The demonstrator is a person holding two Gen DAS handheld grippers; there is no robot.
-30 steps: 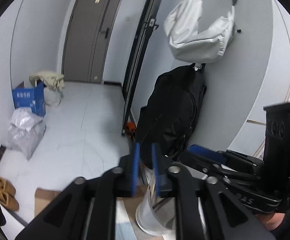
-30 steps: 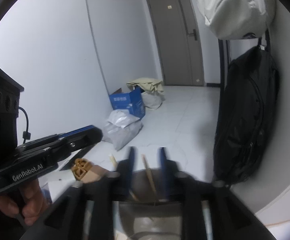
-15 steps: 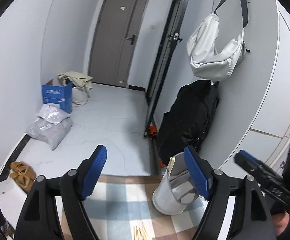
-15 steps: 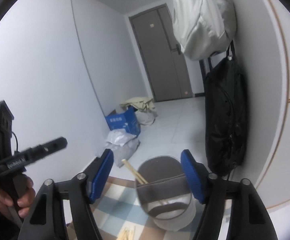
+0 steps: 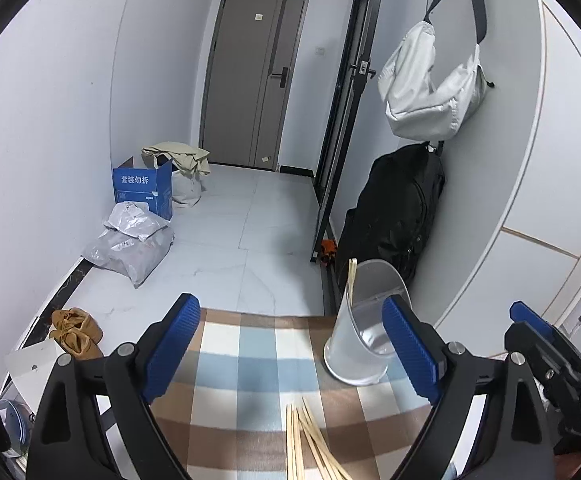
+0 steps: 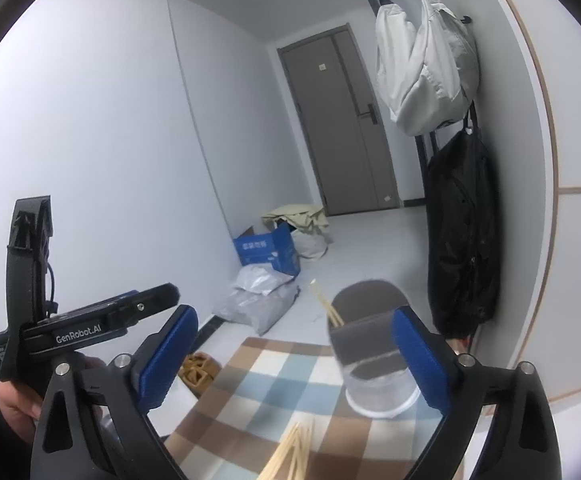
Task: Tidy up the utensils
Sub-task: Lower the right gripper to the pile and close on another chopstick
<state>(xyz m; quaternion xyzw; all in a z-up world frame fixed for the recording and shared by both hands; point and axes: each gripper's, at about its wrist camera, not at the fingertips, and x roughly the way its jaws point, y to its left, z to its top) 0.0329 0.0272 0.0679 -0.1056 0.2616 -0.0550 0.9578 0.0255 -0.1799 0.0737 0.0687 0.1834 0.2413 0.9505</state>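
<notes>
Opening both grippers empty: left gripper [image 5: 290, 344], right gripper [image 6: 294, 356].

Narrow hallway with pale walls [image 5: 50, 128] and a light tiled floor [image 5: 226, 248], grey door [image 5: 250, 80] at the far end. A white bag [image 5: 430, 96] and black backpack [image 5: 398, 216] hang on the right wall, with a blue box [image 5: 142, 192], plastic sacks [image 5: 130, 244] and tan shoes [image 5: 76, 332] along the left.
</notes>
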